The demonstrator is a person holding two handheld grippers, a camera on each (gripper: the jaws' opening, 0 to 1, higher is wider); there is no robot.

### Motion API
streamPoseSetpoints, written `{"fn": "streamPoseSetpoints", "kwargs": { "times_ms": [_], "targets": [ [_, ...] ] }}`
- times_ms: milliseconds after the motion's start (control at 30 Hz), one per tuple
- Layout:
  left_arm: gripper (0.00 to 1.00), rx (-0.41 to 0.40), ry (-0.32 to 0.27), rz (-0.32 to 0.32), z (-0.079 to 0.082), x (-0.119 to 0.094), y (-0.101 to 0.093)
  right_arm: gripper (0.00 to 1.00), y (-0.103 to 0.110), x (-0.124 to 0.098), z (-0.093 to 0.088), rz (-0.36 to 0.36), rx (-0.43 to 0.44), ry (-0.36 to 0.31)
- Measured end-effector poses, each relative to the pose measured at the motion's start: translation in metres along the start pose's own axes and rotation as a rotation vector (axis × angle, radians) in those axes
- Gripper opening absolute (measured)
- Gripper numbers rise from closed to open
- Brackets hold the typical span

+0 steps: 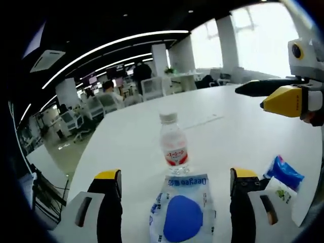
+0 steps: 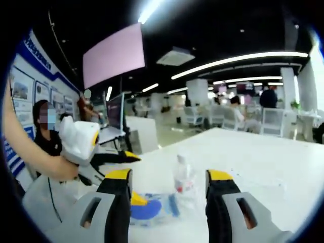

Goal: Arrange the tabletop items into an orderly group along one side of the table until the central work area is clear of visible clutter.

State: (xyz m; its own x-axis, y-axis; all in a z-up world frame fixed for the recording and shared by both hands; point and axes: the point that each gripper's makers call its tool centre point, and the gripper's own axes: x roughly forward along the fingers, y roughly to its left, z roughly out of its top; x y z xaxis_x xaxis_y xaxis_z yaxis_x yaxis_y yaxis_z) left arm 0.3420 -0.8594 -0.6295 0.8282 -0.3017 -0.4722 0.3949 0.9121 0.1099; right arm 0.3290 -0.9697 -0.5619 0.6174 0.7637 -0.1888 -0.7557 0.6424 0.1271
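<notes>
Left gripper (image 1: 175, 195) jaws spread wide over a blue-and-clear packet (image 1: 180, 210) on the white table (image 1: 243, 131), small water bottle (image 1: 174, 144) upright just beyond it, blue wrapper (image 1: 283, 173) to the right, right gripper (image 2: 169, 195) also open, bottle between its jaws, office chairs (image 1: 152, 87) behind.

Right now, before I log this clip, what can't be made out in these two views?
- Blue-and-white packet, left gripper view: near end cut off by the frame's bottom edge.
- Small blue packet, left gripper view: partly hidden behind the left gripper's jaw.
- Bottle label, right gripper view: blurred, unreadable.
</notes>
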Motion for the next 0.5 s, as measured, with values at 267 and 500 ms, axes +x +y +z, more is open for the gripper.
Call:
{"fn": "streamPoseSetpoints", "kwargs": {
  "times_ms": [267,500],
  "targets": [
    [0.85,0.015,0.017,-0.030,-0.010,-0.010,-0.006,0.55,0.002,-0.021,-0.021,-0.051,0.031,0.046],
    [0.84,0.007,0.083,-0.064,-0.022,-0.016,-0.010,0.55,0.001,-0.034,-0.036,-0.080,0.048,0.076]
  ]
}}
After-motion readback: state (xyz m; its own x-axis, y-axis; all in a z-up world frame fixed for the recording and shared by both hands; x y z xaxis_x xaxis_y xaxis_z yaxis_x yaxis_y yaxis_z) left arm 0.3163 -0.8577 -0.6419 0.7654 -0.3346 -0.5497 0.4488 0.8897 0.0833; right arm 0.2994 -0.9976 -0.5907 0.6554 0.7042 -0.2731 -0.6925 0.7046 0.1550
